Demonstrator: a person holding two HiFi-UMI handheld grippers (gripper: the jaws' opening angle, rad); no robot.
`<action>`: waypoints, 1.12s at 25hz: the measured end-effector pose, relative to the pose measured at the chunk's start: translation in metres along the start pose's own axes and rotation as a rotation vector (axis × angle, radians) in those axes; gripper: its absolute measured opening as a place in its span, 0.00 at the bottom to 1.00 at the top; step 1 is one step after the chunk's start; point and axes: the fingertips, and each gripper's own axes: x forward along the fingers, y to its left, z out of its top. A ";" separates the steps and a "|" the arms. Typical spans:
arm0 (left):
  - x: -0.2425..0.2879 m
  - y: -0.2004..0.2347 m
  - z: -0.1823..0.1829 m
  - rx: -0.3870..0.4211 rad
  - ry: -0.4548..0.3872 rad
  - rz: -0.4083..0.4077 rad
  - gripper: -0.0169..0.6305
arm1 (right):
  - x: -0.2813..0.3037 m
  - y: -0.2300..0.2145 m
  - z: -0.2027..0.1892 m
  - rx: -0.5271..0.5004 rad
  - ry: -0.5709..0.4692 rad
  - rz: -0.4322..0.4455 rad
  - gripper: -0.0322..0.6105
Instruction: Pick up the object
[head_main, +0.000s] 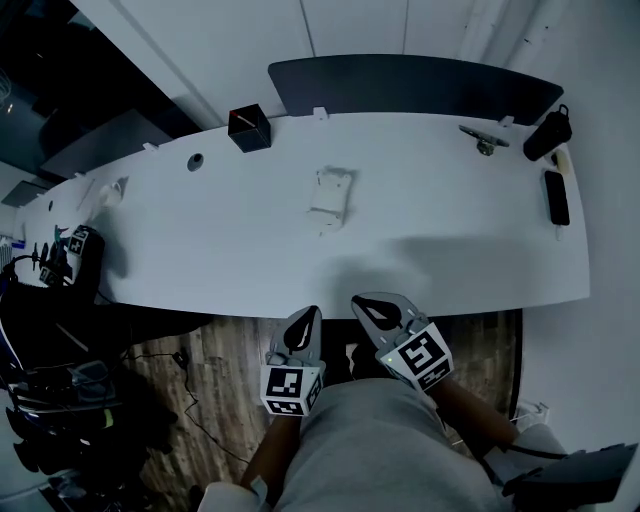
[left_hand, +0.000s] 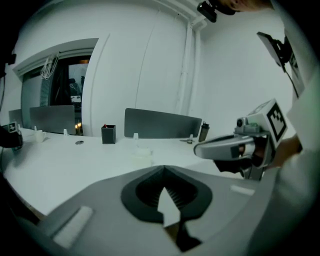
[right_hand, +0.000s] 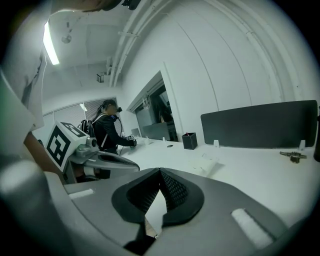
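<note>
The small white plastic piece (head_main: 330, 198) is seen on the table (head_main: 200, 250), right of the black box (head_main: 249, 127). It is judged light and rigid, best gripped across its narrow width. The left gripper (head_main: 305, 328) and right gripper (head_main: 385, 312) are clenched, empty.

A long white table (head_main: 430, 240) with a curved near edge carries a small white object (head_main: 330, 198) near its middle, well apart from everything else. Toward the far edge stands a black square box (head_main: 249, 128), with a dark round spot (head_main: 195, 161) in the top to its left and a dark divider panel (head_main: 410, 85) rising behind. At the right end are a small metallic piece (head_main: 484, 140), a dark bottle (head_main: 547, 134) and a flat black slab (head_main: 556, 197).
</note>
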 end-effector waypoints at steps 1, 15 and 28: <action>0.005 0.004 0.001 0.005 0.006 -0.002 0.03 | 0.005 -0.004 0.001 -0.005 0.007 0.000 0.05; 0.086 0.087 0.030 0.056 0.067 -0.166 0.03 | 0.099 -0.054 0.000 -0.165 0.293 -0.146 0.27; 0.107 0.141 0.018 0.055 0.124 -0.280 0.03 | 0.194 -0.119 -0.044 -0.531 0.792 -0.139 0.41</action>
